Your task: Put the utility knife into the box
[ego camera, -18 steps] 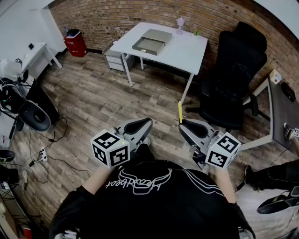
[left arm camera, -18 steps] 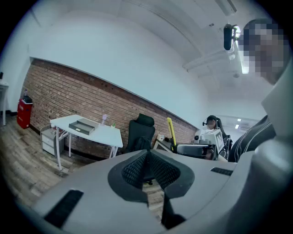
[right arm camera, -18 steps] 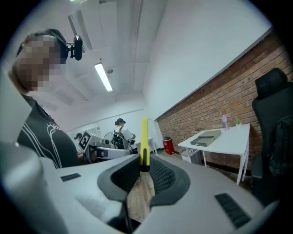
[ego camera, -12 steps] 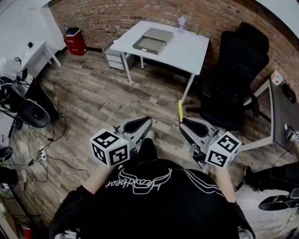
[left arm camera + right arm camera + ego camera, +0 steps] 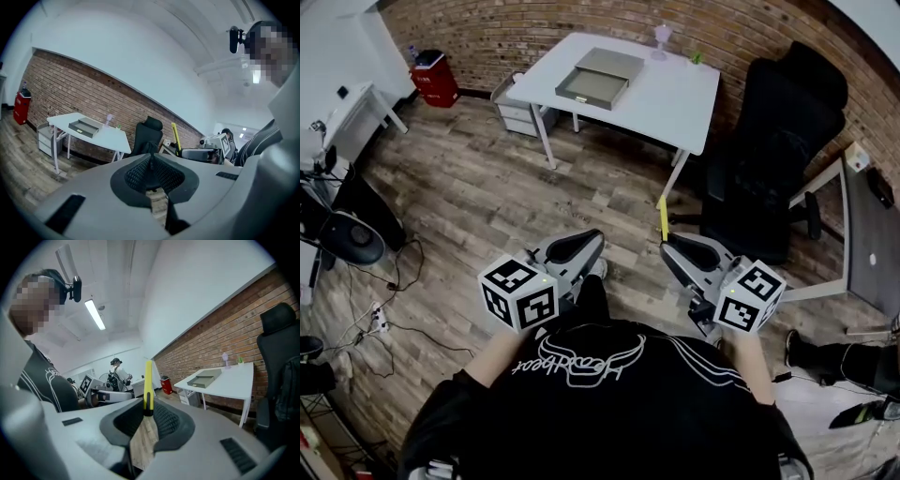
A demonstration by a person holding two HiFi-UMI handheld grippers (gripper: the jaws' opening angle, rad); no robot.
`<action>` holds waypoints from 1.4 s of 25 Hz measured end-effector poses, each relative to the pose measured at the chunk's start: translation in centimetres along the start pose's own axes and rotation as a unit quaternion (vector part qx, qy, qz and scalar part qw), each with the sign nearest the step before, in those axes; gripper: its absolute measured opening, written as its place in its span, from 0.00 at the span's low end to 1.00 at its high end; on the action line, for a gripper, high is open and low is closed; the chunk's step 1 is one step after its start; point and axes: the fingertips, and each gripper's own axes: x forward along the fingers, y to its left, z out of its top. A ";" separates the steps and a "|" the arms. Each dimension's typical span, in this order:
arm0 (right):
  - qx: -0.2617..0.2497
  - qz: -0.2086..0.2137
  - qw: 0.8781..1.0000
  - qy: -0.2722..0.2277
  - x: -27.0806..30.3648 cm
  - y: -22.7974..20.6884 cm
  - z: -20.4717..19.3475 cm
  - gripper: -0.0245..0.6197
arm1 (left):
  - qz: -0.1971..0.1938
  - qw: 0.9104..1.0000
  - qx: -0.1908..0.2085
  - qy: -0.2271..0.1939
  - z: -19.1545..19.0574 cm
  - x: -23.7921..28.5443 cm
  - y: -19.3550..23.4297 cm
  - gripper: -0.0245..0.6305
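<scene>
A yellow utility knife (image 5: 663,218) sticks up from my right gripper (image 5: 667,241), which is shut on its lower end; in the right gripper view the knife (image 5: 148,385) stands upright between the pads. My left gripper (image 5: 597,238) is held beside it at waist height, jaws together with nothing in them. The grey open box (image 5: 598,75) lies on a white table (image 5: 680,103) across the room, far ahead of both grippers. From the left gripper view the box (image 5: 84,126) shows at the left and the knife (image 5: 175,138) at the right.
A black office chair (image 5: 773,150) stands right of the table. A drawer unit (image 5: 514,103) and a red bin (image 5: 431,80) sit to its left. A pink glass (image 5: 661,37) stands at the table's back edge. Another desk (image 5: 867,234) is at far right, cables on the floor at left.
The head view has shifted, so the table and box sit slightly further left in the picture. Both grippers keep the same pose, and the knife stays in the right one.
</scene>
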 end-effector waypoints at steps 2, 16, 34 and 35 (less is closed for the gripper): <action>0.010 -0.004 1.000 0.001 1.3 -1.5 0.6 0.14 | -0.004 1.000 -0.005 0.001 0.8 1.1 1.7 0.10; 0.015 -0.023 0.999 0.046 13.0 -10.8 6.1 0.15 | -0.026 0.999 -0.029 0.006 7.9 8.4 14.5 0.10; -0.018 -0.039 0.996 0.072 26.8 -22.0 12.3 0.15 | -0.002 1.000 -0.017 -0.008 17.2 13.4 29.4 0.10; -0.015 -0.042 0.996 0.073 26.9 -22.5 12.3 0.15 | -0.003 1.000 -0.015 -0.007 17.4 13.7 29.6 0.10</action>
